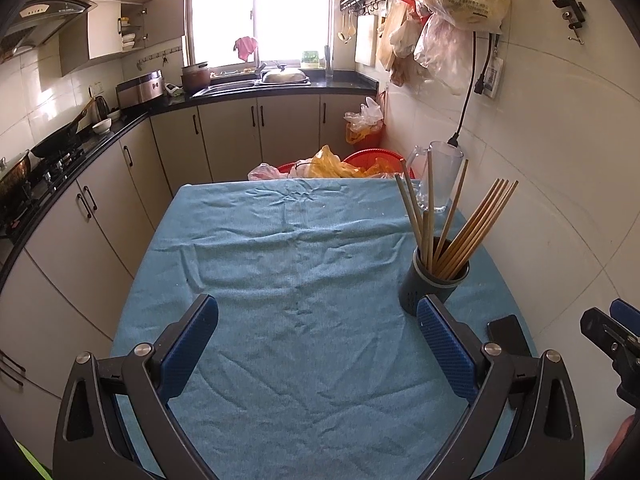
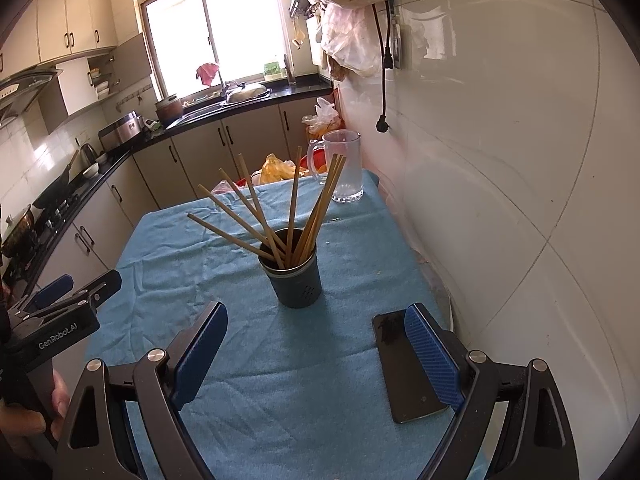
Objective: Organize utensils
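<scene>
1. Both grippers are spread wide and hold nothing. Left gripper point(image 1: 318, 344) hovers over bare blue cloth point(image 1: 280, 260); right gripper point(image 2: 316, 348) hovers just before the dark holder point(image 2: 296, 280), its right finger over a black phone point(image 2: 404, 368) that lies flat on the cloth.

2. Nearest risk is the phone. If the right gripper comes down where it is, its finger can press or push the phone toward the counter point(image 2: 448, 304) edge close by.

3. Next is the holder. It already carries all the chopsticks point(image 2: 256, 216) that I can see; none lies loose on the cloth. It looks light and tall. In my judgement a side touch from a finger can tip it, because the sticks fan out far and put weight high.

4. Chopsticks lean in two groups, some to the left, some nearly upright. A gripper that reaches across them can catch a tip and lever the holder over, or pull out several sticks at once.

5. Farther back stands a clear glass mug point(image 2: 344, 168) near the far edge, beside the wall. A falling stick or a long reach can knock it.

6. Cloth is wrinkled and loose; dragging it moves everything together.
</scene>
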